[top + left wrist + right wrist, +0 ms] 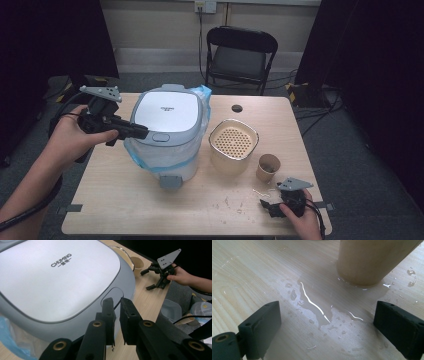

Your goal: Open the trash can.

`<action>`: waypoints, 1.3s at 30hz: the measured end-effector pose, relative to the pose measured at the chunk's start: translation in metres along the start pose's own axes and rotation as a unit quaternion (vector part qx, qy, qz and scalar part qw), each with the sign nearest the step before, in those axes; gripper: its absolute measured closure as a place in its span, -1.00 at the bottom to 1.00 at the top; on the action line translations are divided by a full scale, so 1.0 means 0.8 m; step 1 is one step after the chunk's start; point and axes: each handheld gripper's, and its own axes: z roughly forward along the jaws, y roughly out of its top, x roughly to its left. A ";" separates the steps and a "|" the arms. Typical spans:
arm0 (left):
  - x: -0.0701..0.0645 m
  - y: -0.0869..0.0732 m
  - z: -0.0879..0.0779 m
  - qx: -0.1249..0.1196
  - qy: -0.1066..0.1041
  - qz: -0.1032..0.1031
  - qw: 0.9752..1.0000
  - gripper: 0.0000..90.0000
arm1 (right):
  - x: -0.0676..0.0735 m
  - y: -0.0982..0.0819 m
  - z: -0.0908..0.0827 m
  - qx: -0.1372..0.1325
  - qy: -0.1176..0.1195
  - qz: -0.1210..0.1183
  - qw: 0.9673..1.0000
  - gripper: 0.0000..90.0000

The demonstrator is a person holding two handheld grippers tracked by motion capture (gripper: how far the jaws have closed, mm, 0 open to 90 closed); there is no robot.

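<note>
high view: left gripper [142,132] at lidded bin [169,131], mid-table. left gripper view: jaws nearly together, nothing between, over grey lid [57,277]. right gripper view: jaws wide, empty, puddle [322,312] before paper cup [372,260].

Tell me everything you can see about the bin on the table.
The bin stands upright on the left half of the wooden table. Its closed lid looks like plastic, white on top with a grey rim, printed with CHUMING, and has a recessed button at the front edge. A translucent blue-edged bag spills over its sides. A grey pedal sticks out at the base. The left claw, nearly closed and empty, is at the lid's front edge.
</note>
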 end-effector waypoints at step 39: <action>-0.007 0.005 0.049 0.020 0.016 0.009 1.000 1.00 | 0.000 0.000 0.000 0.000 0.000 0.000 1.000 -0.85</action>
